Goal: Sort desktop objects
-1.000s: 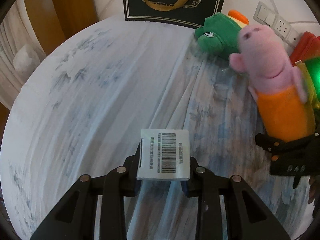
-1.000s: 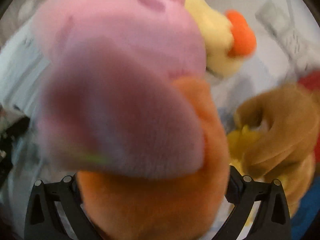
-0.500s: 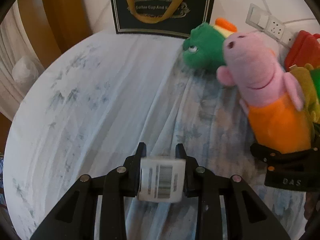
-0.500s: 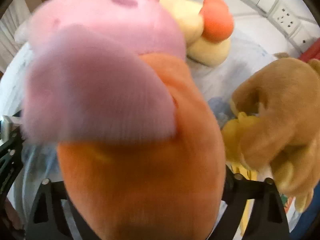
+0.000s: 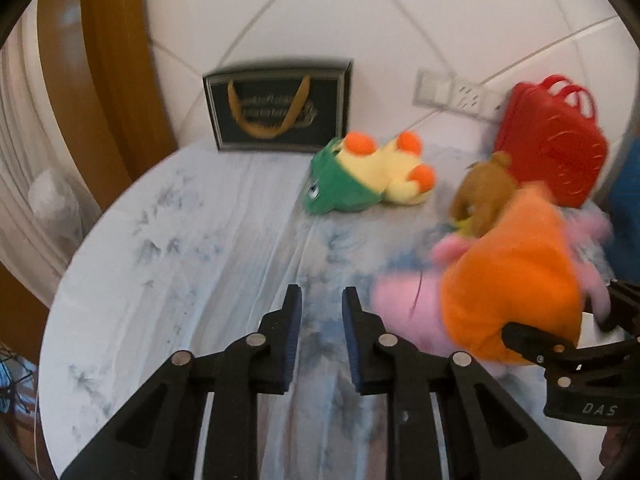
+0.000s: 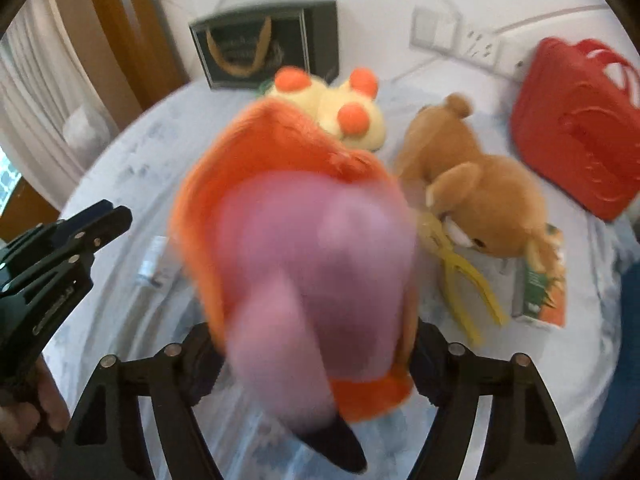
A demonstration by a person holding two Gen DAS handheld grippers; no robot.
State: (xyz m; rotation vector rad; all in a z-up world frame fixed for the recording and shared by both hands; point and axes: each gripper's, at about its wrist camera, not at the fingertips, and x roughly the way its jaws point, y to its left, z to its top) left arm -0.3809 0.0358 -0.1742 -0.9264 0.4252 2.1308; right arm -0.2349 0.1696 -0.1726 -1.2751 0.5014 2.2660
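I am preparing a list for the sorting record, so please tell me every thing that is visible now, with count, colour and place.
pig plush: 1, pink with orange dress, in the right gripper
frog plush: 1, green and yellow, far side of table
brown plush: 1, brown, right of the pig
tongs: 1, yellow, by the brown plush
carton: 1, green and orange, beside the tongs
red bag: 1, red, against the wall
gift bag: 1, dark, against the wall
small box: 1, pale, blurred, left of the pig
table: 1, white and blue-grey cloth
left gripper: 1, black, shut, empty
right gripper: 1, black, jaws just closing on the pig plush
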